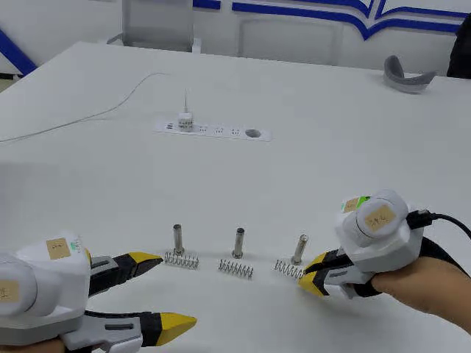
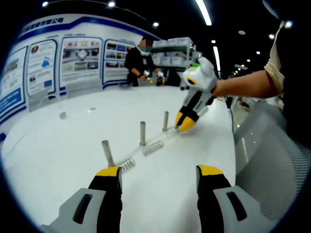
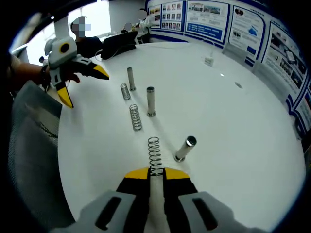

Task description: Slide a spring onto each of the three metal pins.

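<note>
The right claw [image 3: 155, 174] is clenching the near end of the rightmost spring [image 3: 154, 154], which is lying on the surface [image 1: 331, 184] just beside its pin [image 3: 183, 149]; the left claw [image 1: 175, 290] is hovering released; the first threading is probably beginning, requiring lifting the spring and aligning its open end over the pin's top.

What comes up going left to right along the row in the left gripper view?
Near pin, first spring, middle pin, second spring, far pin, right gripper shut on the third spring.
</note>
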Available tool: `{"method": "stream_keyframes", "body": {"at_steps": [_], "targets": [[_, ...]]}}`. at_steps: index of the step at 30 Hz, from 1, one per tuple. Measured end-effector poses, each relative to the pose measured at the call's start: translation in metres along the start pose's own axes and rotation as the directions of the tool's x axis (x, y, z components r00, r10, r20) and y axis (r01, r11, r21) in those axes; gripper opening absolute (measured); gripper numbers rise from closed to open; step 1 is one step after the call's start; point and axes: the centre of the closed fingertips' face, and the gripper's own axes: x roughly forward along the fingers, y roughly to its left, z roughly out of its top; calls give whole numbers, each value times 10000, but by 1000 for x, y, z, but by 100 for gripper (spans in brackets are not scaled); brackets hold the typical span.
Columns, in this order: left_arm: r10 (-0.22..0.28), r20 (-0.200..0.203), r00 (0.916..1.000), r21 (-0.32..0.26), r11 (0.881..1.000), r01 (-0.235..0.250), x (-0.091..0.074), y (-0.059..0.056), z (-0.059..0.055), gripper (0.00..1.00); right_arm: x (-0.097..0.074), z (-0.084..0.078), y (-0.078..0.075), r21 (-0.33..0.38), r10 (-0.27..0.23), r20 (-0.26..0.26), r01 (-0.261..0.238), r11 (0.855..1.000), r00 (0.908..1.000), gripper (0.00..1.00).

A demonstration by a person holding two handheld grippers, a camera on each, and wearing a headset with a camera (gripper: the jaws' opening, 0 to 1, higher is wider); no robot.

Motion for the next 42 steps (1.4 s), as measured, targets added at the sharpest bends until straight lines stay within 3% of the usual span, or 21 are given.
{"method": "stream_keyframes", "body": {"at_steps": [20,35,42], "targets": [[-752,-4,9972,485,9960,751,24,-18,6,52,-10,20,32,-1172,828,-8,-823,9897,9966,11],[-1296,-144,9915,864,9877,1304,37,-32,8,45,-8,33,61,-2039,1657,-221,-1667,9647,9859,11],[-1589,-254,9870,1119,9806,1607,41,-40,7,40,-6,36,74,-2472,2038,-435,-2082,9463,9780,11]]}}
